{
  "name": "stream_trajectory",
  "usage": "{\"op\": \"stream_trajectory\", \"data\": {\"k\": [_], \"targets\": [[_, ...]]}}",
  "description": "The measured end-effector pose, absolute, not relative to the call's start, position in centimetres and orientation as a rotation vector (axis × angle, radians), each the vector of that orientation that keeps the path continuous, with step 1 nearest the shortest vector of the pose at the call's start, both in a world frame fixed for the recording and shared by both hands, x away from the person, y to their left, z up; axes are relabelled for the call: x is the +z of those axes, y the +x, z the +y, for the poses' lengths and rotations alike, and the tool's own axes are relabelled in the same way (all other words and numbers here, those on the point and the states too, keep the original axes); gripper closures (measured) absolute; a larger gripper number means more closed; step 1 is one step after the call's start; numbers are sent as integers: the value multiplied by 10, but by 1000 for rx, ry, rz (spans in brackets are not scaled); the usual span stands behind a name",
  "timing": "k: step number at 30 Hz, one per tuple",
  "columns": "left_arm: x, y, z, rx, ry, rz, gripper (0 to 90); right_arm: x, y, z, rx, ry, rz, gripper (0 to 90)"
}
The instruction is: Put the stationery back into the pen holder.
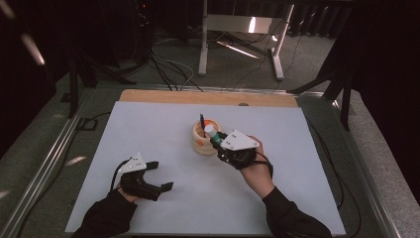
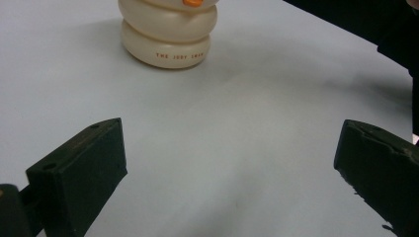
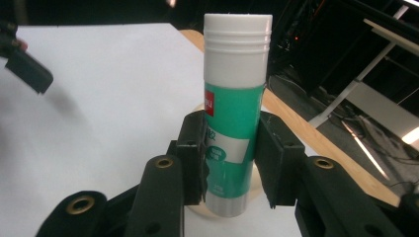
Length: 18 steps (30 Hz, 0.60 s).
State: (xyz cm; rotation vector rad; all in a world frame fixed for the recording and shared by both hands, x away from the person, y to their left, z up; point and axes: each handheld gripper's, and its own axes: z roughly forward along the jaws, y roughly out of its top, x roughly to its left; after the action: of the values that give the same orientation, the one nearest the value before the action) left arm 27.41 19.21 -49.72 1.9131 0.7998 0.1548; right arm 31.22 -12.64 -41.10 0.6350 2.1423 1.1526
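A green glue stick with a white cap stands between the jaws of my right gripper, which is shut on its lower body. In the high view my right gripper holds it at the rim of a cream, ringed pen holder in the middle of the white mat. A dark pen stands in the holder. The holder carries orange lettering. My left gripper rests at the front left of the mat, jaws wide apart and nothing between them.
The white mat covers a wooden table with metal rails along both sides. Beyond the far edge are a white desk frame and cables on the floor.
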Motion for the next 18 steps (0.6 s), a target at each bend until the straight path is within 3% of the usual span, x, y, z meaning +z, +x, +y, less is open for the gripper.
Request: {"op": "stream_trajectory", "data": {"k": [18], "targets": [[-497, 274, 193, 145, 1907, 792, 2, -412, 352, -128, 1370, 937, 2112, 653]]}}
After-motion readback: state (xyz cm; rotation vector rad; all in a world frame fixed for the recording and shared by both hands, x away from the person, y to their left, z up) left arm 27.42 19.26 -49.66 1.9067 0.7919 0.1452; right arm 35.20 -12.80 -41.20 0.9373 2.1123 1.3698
